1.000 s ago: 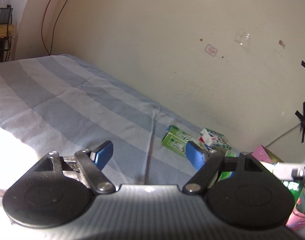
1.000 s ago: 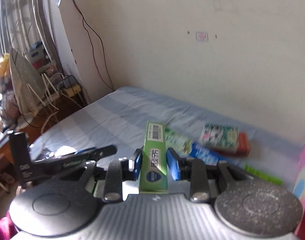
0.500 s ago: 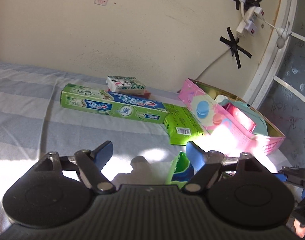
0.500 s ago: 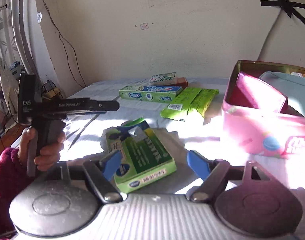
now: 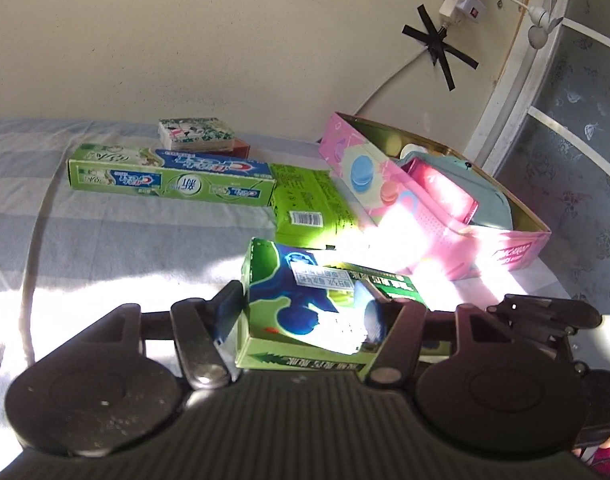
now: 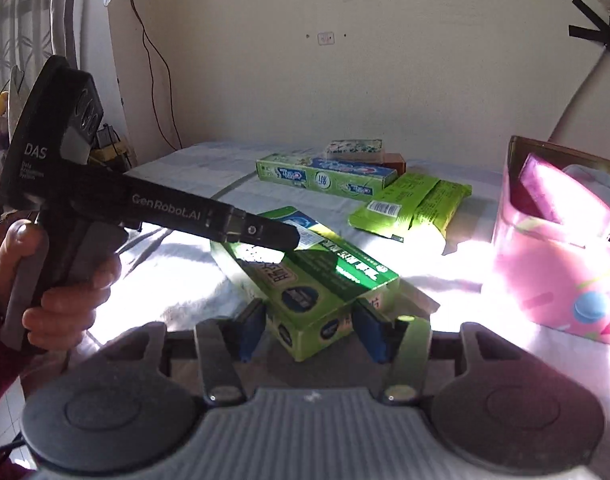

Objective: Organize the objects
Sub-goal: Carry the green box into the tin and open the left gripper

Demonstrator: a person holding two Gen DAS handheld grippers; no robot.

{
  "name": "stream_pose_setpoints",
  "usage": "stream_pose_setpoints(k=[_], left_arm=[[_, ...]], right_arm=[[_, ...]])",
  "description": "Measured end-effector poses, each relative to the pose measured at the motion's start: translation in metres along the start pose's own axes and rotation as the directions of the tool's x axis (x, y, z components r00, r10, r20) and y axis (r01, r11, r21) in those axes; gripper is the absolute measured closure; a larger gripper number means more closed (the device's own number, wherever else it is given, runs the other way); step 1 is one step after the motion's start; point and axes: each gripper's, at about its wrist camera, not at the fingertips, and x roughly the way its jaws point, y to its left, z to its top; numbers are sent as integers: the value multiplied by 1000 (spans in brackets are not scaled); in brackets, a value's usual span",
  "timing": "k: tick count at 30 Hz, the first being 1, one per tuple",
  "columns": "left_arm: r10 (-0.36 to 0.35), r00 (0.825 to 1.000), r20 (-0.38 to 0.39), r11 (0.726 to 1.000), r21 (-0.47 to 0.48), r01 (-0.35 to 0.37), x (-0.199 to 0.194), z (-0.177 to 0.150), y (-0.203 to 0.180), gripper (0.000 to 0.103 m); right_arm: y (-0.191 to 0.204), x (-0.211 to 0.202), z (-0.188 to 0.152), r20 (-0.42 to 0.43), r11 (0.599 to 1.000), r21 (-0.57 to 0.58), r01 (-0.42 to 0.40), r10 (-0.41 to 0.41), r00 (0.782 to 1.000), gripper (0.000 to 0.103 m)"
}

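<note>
We hold the green box (image 5: pixel 305 312) on the striped bed sheet (image 5: pixel 117 240) with both grippers, one at each end. Our left gripper (image 5: pixel 301 316) has just been closing, and its jaws now stand partly closed with the blue pads against the box's two sides, the box tilted between them. Our right gripper (image 6: pixel 313 328) has also just been closing; its jaws stand partly closed around the near end of the same green box (image 6: pixel 305 280), the right pad touching it, the left pad just beside it, and we cannot tell for sure whether that one presses. In the right wrist view the left gripper (image 6: pixel 281 238) reaches in from the left, carried by a hand (image 6: pixel 65 292), its tip over the far end of the box. Behind the box lies a flat green packet (image 5: pixel 309 204), touching the long toothpaste box (image 5: pixel 173 180), and a small patterned box (image 5: pixel 197 134) sits near the wall (image 5: pixel 225 52). The pink tin (image 5: pixel 405 208) stands open to the right, just beside the packet, with a red pouch (image 5: pixel 445 192) inside it.
</note>
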Motion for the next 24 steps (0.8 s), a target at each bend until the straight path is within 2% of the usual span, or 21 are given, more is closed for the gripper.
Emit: stream_pose_setpoints(k=[4, 9, 16, 24], left_arm=[[-68, 995, 71, 998, -8, 68, -11, 23, -23, 42], [-125, 985, 117, 991, 64, 118, 8, 56, -75, 42], [-185, 980, 73, 970, 173, 170, 73, 86, -149, 41], [-167, 986, 14, 963, 217, 160, 145, 93, -200, 42]], right_arm=[[-13, -34, 10, 127, 999, -33, 42, -37, 991, 57], [-45, -71, 24, 236, 988, -31, 154, -143, 961, 56], [-109, -98, 20, 267, 956, 53, 288, -292, 919, 53], [-172, -95, 6, 213, 923, 136, 360, -382, 899, 52]])
